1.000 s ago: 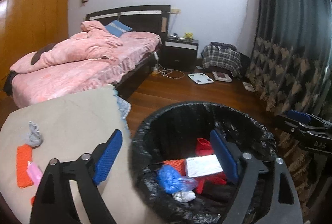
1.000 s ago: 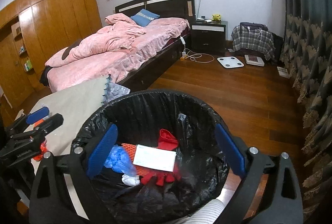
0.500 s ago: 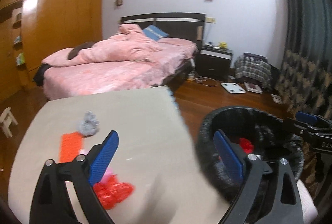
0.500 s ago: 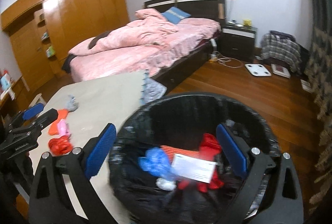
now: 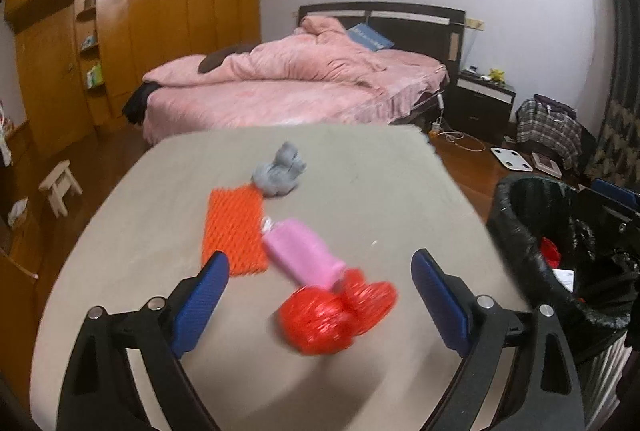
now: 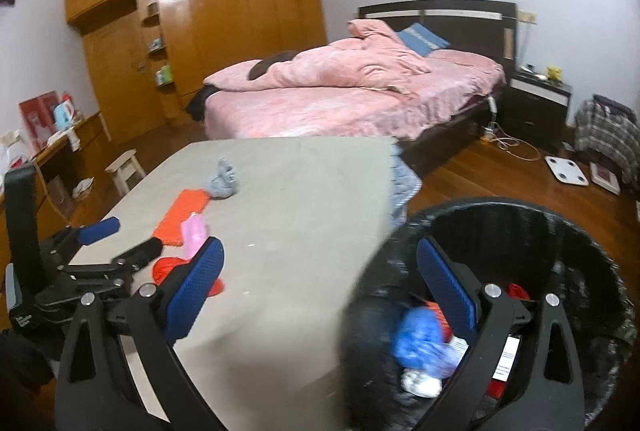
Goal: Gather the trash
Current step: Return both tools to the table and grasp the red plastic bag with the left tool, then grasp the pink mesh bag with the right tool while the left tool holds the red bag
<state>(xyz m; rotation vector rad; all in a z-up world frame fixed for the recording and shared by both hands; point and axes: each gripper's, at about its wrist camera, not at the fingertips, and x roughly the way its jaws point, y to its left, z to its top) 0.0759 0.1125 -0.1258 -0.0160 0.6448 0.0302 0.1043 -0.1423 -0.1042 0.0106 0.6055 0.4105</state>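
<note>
On the beige table (image 5: 360,167) lie a red mesh wad (image 5: 336,315), a pink packet (image 5: 300,251), an orange foam net (image 5: 234,227) and a grey crumpled rag (image 5: 280,173). My left gripper (image 5: 320,295) hovers open over the table's near part, the red wad between its blue pads. My right gripper (image 6: 320,291) is open too, its right finger above the black-lined trash bin (image 6: 580,231), which holds blue, red and white rubbish. In the right wrist view the left gripper (image 6: 120,243) shows beside the red wad (image 6: 166,267). The bin (image 5: 532,215) stands right of the table.
A bed with pink bedding (image 5: 304,87) stands behind the table, a wooden wardrobe (image 5: 132,31) to the left. A small stool (image 5: 60,187) sits left of the table. A scale (image 6: 566,169) and clothes lie on the wooden floor at the right.
Both grippers swung left, away from the bin toward the table. The left gripper now faces the trash on the table; the bin has slid to the right edge of its view.
</note>
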